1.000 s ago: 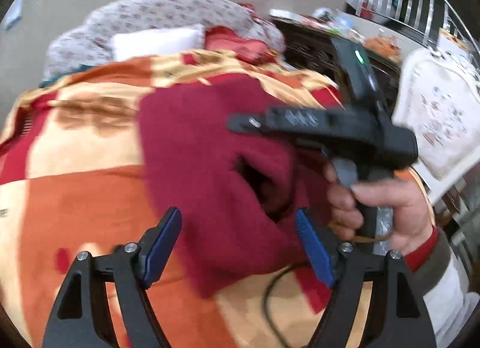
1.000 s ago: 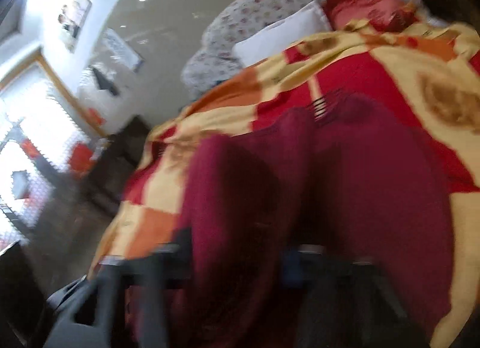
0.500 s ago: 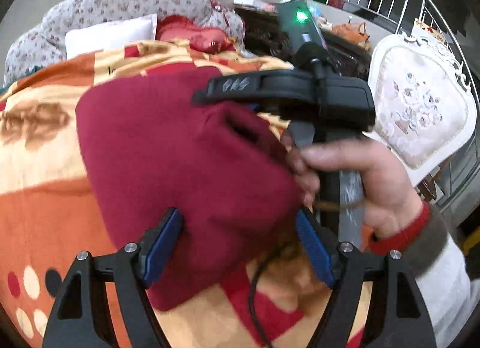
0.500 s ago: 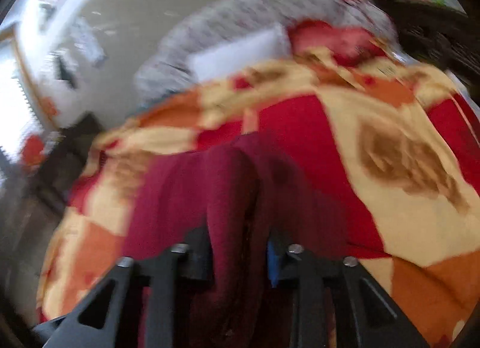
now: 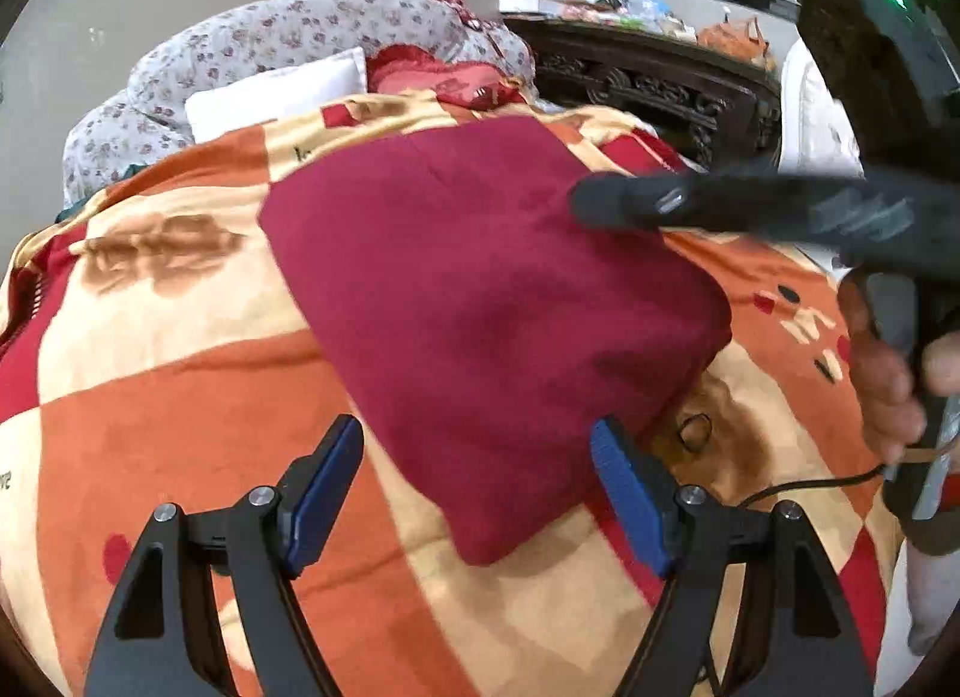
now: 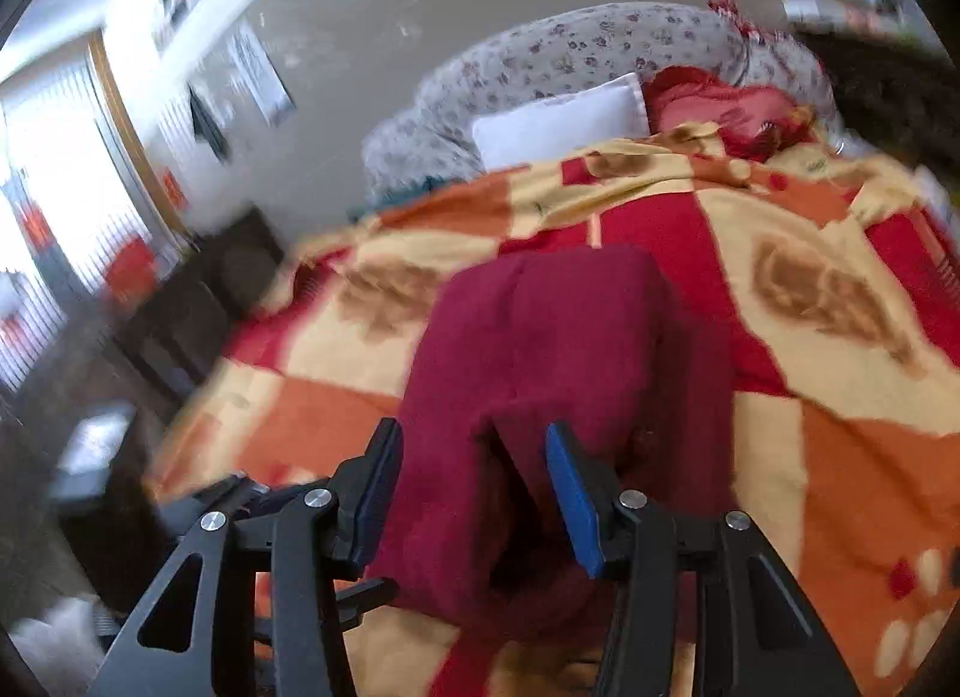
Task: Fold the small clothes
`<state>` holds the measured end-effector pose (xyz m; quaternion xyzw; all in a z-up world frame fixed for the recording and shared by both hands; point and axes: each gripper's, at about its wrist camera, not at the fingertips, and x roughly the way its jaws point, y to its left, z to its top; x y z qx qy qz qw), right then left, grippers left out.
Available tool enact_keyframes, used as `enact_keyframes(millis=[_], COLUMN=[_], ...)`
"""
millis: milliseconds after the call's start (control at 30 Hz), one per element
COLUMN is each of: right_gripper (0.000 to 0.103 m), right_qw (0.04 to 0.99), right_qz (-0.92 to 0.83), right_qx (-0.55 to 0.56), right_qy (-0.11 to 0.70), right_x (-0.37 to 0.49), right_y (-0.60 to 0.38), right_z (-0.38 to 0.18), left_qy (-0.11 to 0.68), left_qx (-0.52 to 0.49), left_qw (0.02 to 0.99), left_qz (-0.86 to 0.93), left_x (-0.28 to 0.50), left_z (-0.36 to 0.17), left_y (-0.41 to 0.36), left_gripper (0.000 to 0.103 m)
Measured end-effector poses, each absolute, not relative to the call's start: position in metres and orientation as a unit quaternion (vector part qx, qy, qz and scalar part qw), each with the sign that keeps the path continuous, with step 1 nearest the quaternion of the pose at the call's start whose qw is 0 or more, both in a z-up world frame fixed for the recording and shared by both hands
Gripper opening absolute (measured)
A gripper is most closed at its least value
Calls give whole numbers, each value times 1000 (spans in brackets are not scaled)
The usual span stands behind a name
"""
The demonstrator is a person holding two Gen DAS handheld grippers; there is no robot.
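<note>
My right tongs had just loosened off the maroon garment, folded ahead; left tongs gaped empty, fold seemingly finished.

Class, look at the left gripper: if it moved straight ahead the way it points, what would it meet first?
Probably the dark red garment lying on the blanket; the open left gripper already straddles its near corner, though depth is hard to judge.

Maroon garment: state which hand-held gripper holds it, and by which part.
Neither seems to clamp it. The right hand-held gripper straddles a folded edge of the maroon garment, jaws apart; the left hand-held gripper is open over its corner.
</note>
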<state>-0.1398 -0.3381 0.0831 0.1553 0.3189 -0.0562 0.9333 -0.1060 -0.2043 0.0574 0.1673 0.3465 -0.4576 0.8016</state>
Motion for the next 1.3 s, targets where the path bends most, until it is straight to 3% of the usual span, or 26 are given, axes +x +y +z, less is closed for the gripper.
enact_keyframes(millis=[33, 67, 333, 500, 667, 800, 867, 967, 1033, 1300], right_gripper=[18, 14, 14, 26, 26, 26, 26, 16, 5, 5], right_qw=[931, 928, 908, 913, 933, 921, 905, 904, 911, 905], right_qz=[-92, -106, -111, -104, -121, -160, -182, -162, -191, -193], right_qx=[123, 112, 182, 191, 172, 159, 160, 182, 137, 158], right_qy=[332, 338, 360, 347, 292, 319, 350, 352, 339, 344], right_x=[-135, -133, -169, -188, -187, -140, -113, -95, -92, -98], right_y=[-334, -334, -364, -363, -362, -373, -386, -404, -405, -427], right_z=[77, 72, 17, 46, 89, 89, 74, 62, 69, 57], left_qy=[347, 349, 368, 335, 334, 359, 357, 352, 354, 352], left_qx=[173, 177, 166, 151, 144, 134, 140, 158, 165, 163], left_qw=[801, 800, 795, 811, 811, 795, 797, 796, 791, 795], left_qz=[-456, -454, -453, -456, -459, -470, -466, -466, -471, -466], left_x=[-109, -110, -106, -109, -106, -105, -107, -110, -113, -114], left_z=[55, 52, 47, 73, 77, 65, 60, 53, 46, 41], left_y=[-206, -206, -201, -194, -211, -225, -229, -235, -238, -240], left_gripper=[77, 77, 77, 79, 79, 80, 85, 86, 91, 94])
